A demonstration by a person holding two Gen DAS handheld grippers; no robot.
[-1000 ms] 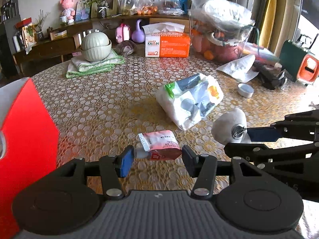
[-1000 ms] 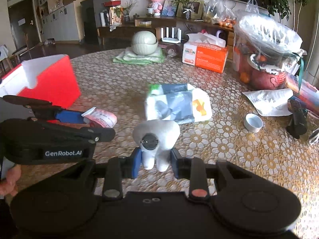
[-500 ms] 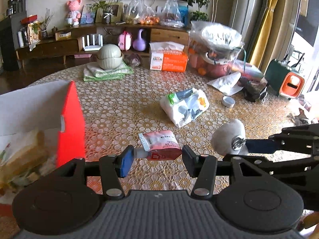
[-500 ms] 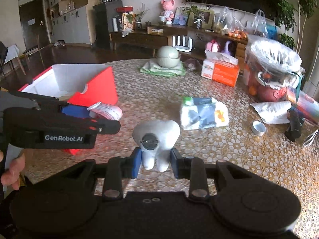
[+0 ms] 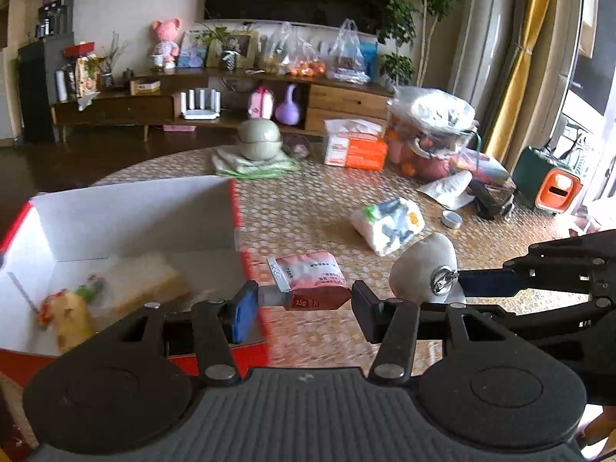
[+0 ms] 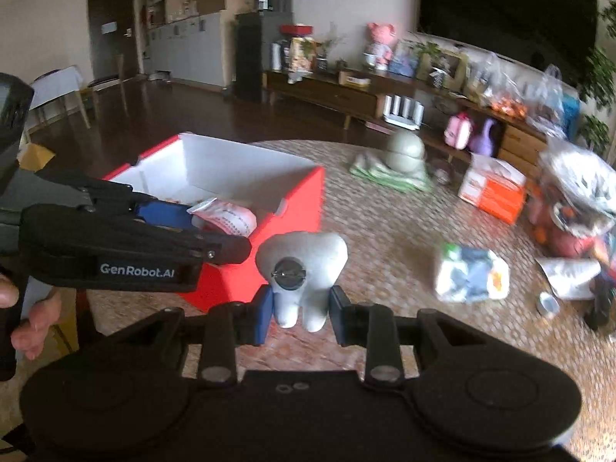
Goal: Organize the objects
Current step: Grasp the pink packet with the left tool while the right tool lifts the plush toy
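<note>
Clamping pink sachet (image 5: 313, 281), left gripper (image 5: 304, 304) tilted down, right gripper (image 6: 301, 308) squeezing tooth figure (image 6: 302, 269)

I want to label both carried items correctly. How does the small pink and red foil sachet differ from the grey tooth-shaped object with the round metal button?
The pink and red foil sachet is flat, printed packaging; the grey tooth-shaped object is plain, thick and rounded.
The sachet lies sideways in the left gripper; the tooth stands upright, roots down, in the right gripper.
The tooth carries a metal button; the sachet has none.
Both are clamped, lifted off the table near the red box.
</note>
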